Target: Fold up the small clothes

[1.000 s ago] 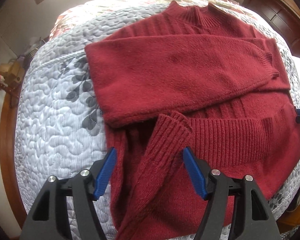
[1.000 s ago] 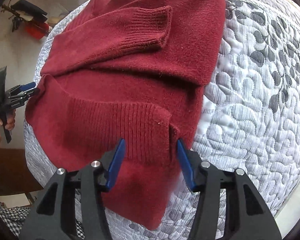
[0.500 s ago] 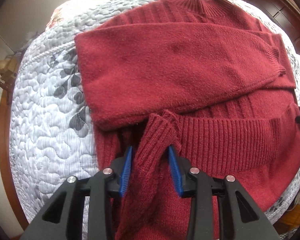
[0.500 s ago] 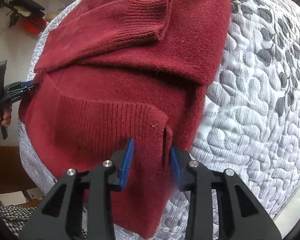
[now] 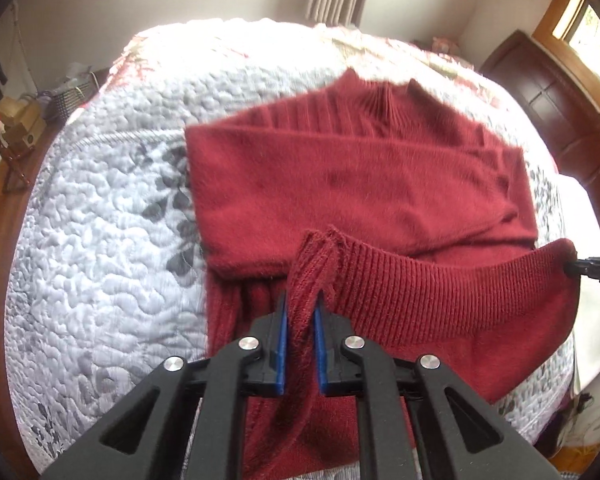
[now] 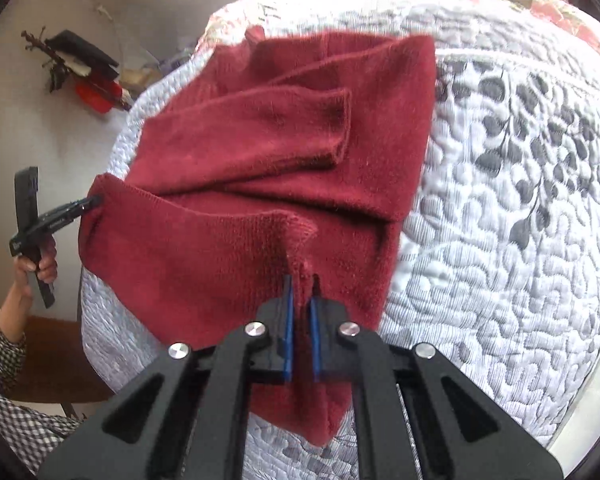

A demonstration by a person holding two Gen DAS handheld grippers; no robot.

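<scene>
A dark red knit sweater [image 5: 360, 184] lies on the bed with its collar at the far side and both sleeves folded across the chest. My left gripper [image 5: 302, 300] is shut on one bunched corner of the ribbed hem [image 5: 440, 280]. At the right edge of the left wrist view, the right gripper [image 5: 580, 268] pinches the other hem corner. The hem hangs raised and stretched between the two. In the right wrist view my right gripper [image 6: 301, 284] is shut on the sweater [image 6: 280, 152] hem, and the left gripper [image 6: 72, 212] grips the far corner, held by a hand [image 6: 36, 264].
A white quilt [image 5: 100, 220] with grey leaf print covers the bed. Dark wooden furniture [image 5: 540, 92] stands at the far right. Clutter [image 5: 20, 128] sits on the floor at the left, near the bed's wooden edge. A checked sleeve [image 6: 0, 352] shows at lower left.
Both grippers went from open around the hem corners to shut on them. The hem has since risen off the quilt and is pulled taut between them.
</scene>
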